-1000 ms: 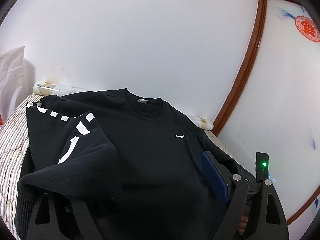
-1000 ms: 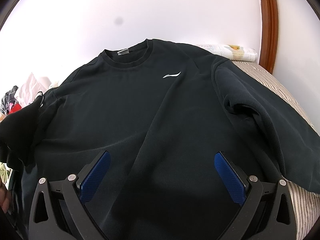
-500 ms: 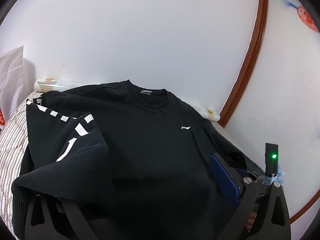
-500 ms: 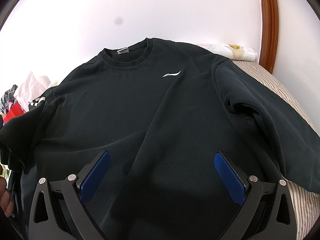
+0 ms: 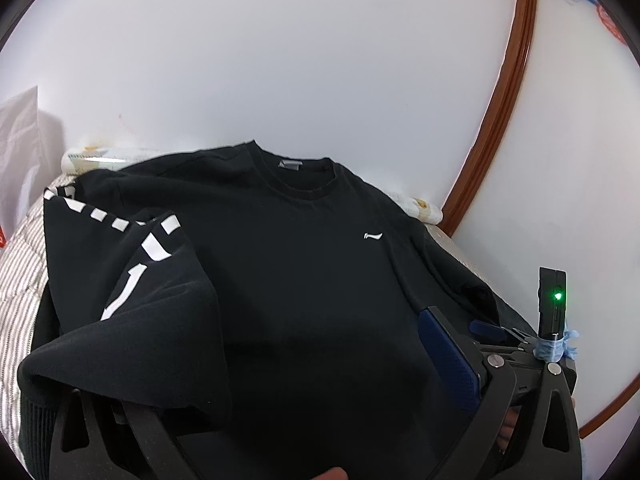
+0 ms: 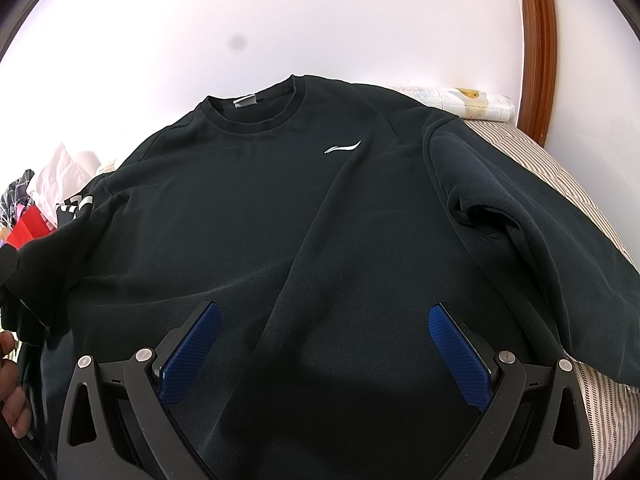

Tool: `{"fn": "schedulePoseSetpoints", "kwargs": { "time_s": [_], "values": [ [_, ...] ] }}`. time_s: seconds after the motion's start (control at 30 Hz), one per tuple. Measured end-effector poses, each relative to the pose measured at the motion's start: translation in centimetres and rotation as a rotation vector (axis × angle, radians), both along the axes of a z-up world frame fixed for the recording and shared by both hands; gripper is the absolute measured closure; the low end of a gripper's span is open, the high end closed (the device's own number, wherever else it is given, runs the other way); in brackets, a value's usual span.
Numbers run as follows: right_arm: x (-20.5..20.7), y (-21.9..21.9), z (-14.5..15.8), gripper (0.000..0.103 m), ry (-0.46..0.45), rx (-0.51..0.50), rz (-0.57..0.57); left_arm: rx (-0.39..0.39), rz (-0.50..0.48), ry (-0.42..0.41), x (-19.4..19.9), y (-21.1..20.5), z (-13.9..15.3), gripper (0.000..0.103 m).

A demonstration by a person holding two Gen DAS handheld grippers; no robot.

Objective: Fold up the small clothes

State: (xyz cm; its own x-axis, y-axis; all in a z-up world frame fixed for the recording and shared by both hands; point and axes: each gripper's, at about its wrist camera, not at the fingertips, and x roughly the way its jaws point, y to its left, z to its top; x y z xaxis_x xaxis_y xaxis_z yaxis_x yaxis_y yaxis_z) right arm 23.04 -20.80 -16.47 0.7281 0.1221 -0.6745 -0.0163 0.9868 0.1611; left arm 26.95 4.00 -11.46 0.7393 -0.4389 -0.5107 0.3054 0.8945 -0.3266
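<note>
**Black Sweatshirt on Striped Bed**

Lay spread front-up: black crew-neck cotton sweatshirt (image 6: 304,216) on grey-striped bed (image 6: 560,176). Draped over left gripper (image 5: 280,392): white-striped sleeve (image 5: 132,280), hiding one finger; closure impossible to tell. Hovered above hem: right gripper (image 6: 324,344), blue pads (image 6: 458,354) wide apart, nothing held.

No readable text; white swoosh logo (image 6: 342,147) on black sweatshirt (image 6: 280,220) chest.
</note>
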Motion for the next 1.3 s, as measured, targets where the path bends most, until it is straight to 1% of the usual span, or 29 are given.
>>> {"fn": "schedulePoseSetpoints", "kwargs": {
  "time_s": [0.07,0.2,0.3,0.43,0.5,0.53,0.63,0.73,0.8,0.87,0.93,1.03,1.07,1.13,1.2,1.3],
  "values": [
    [0.0,-0.1,0.0,0.001,0.001,0.001,-0.001,0.008,-0.001,0.012,0.1,-0.1,-0.1,0.000],
    [-0.3,-0.5,0.0,0.001,-0.007,0.015,-0.016,0.031,0.007,-0.001,-0.1,-0.1,-0.1,0.000],
    [-1.2,-1.2,0.8,0.001,-0.019,0.004,-0.049,0.033,-0.007,0.034,0.2,-0.1,-0.4,0.000],
    [-3.9,-2.1,2.9,0.001,-0.047,-0.002,-0.064,-0.013,-0.066,0.168,1.2,-0.2,-1.8,0.000],
    [-5.6,-2.4,4.1,0.001,-0.047,-0.019,-0.064,-0.026,-0.057,0.274,1.7,-0.2,-2.9,0.000],
    [-6.5,-2.6,4.6,0.001,-0.052,-0.026,-0.057,-0.035,-0.055,0.308,1.6,-0.1,-3.1,0.000],
    [-8.8,-2.5,5.5,0.001,-0.068,-0.061,-0.049,-0.065,-0.056,0.353,0.2,0.6,-3.3,0.000],
    [-10.1,-1.7,5.6,0.001,-0.072,-0.102,-0.038,-0.071,-0.041,0.429,-1.3,1.2,-4.0,0.000],
    [-10.4,-1.1,5.5,0.001,-0.072,-0.102,-0.019,-0.111,-0.035,0.476,-2.5,1.7,-4.5,0.000],
    [-10.5,-0.2,5.6,0.001,-0.072,-0.098,0.007,-0.145,-0.046,0.498,-4.2,2.1,-4.6,0.000],
    [-10.5,0.9,5.9,0.001,-0.078,-0.092,0.031,-0.147,-0.050,0.473,-6.1,2.5,-3.9,0.000],
    [-10.5,3.0,6.7,0.002,-0.093,-0.060,0.087,-0.112,-0.045,0.360,-9.5,3.8,-1.7,0.000],
    [-10.5,3.9,7.0,0.003,-0.095,-0.055,0.109,-0.092,-0.025,0.316,-10.6,4.7,-1.0,0.000],
    [-10.4,6.1,7.4,0.006,-0.100,-0.058,0.155,-0.059,0.026,0.268,-12.2,6.5,-0.2,0.000],
    [-10.3,9.1,7.7,0.007,-0.114,-0.058,0.217,-0.013,0.083,0.250,-13.7,8.9,-0.2,0.000],
    [-9.8,13.6,7.6,0.007,-0.115,-0.084,0.302,0.037,0.159,0.258,-14.6,12.0,-1.0,0.001]
  ]
}}
